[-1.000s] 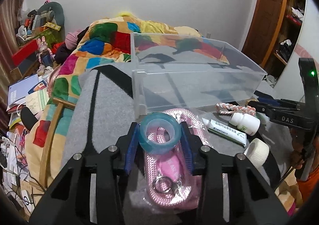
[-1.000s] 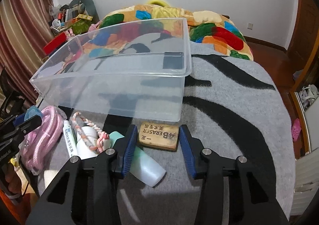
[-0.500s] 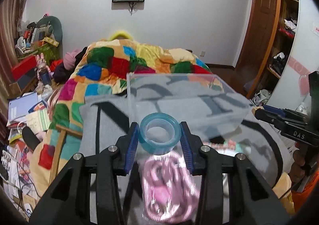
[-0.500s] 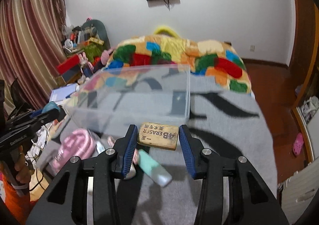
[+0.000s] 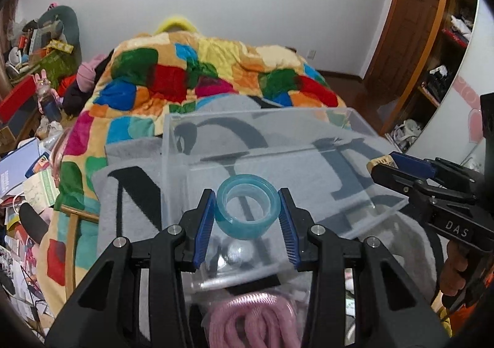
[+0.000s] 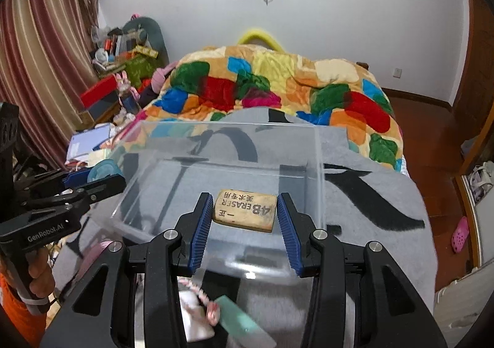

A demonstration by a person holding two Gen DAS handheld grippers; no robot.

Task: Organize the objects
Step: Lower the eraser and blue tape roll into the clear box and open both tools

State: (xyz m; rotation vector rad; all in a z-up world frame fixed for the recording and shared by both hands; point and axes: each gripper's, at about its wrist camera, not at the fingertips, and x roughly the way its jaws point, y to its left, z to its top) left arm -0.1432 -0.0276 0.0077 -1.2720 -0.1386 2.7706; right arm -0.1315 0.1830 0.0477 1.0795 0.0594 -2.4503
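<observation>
The tape roll [image 5: 245, 209] is a translucent teal-blue ring with a clear, open core, lying on its side so the hole faces the camera; it is pinched between the blue ribbed fingers [image 5: 206, 226] of the left gripper [image 5: 247, 221], which close on its two curved sides; it hangs above the near wall of the clear plastic bin [image 5: 308, 169]. The eraser [image 6: 244, 209] is a flat tan block, scuffed and darkened along its edges, printed "4B ERASER" with a line of Chinese characters, the print upside down in the right wrist view; the right gripper [image 6: 245, 218] holds it by its two short ends between blue ribbed fingers [image 6: 287, 224]; it is held over the open bin, above the bin's floor.

The bin is a see-through rectangular box with a thin rim, standing on a grey blanket [image 6: 370, 212] with broad black markings; the blanket covers the near end of the bed; beyond it lies a quilt [image 5: 197, 76] in patches of red, green, blue, yellow and orange.

Just in front of the bin, under the left gripper, a coil of pink rope [image 5: 253, 320] shows; under the right gripper lie a braided pink-and-white cord [image 6: 200, 295] and a pale green tube [image 6: 244, 326], blurred; in the left wrist view the right gripper enters from the right edge with the eraser's tan end at its tip.
</observation>
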